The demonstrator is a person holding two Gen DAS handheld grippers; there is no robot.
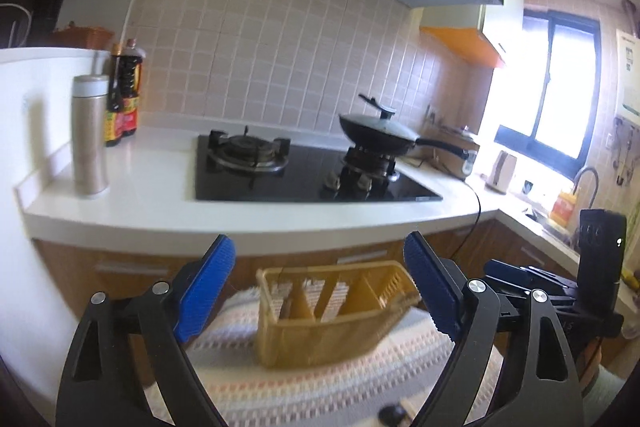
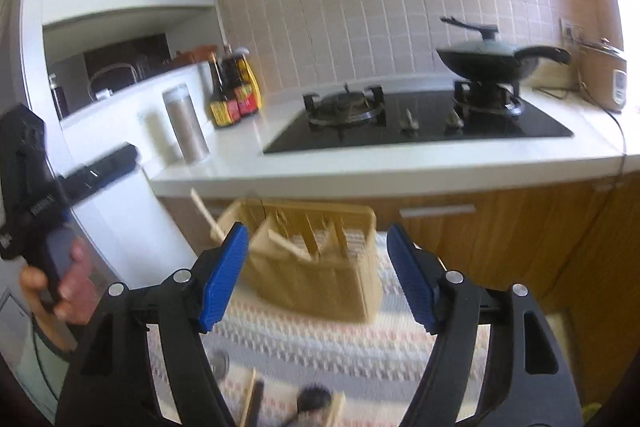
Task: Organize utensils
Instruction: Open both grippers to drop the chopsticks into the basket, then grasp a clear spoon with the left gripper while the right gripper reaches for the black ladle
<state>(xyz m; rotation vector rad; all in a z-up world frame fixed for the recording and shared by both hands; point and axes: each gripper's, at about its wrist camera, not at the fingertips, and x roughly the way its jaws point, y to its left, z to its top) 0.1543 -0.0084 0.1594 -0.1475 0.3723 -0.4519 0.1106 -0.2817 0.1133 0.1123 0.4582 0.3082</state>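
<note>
At lower centre of the right wrist view, loose utensils (image 2: 312, 403) lie just below the right gripper (image 2: 318, 273), spread empty; beyond, the compartmented basket (image 2: 320, 275) sits on the checked cloth (image 2: 320, 339), its long axis crosswise. Left gripper (image 1: 320, 287) likewise gapes, empty.

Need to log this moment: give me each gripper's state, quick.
Left gripper: open, holding nothing; the yellow utensil caddy sits beyond its fingers.
Right gripper: open, holding nothing.
</note>
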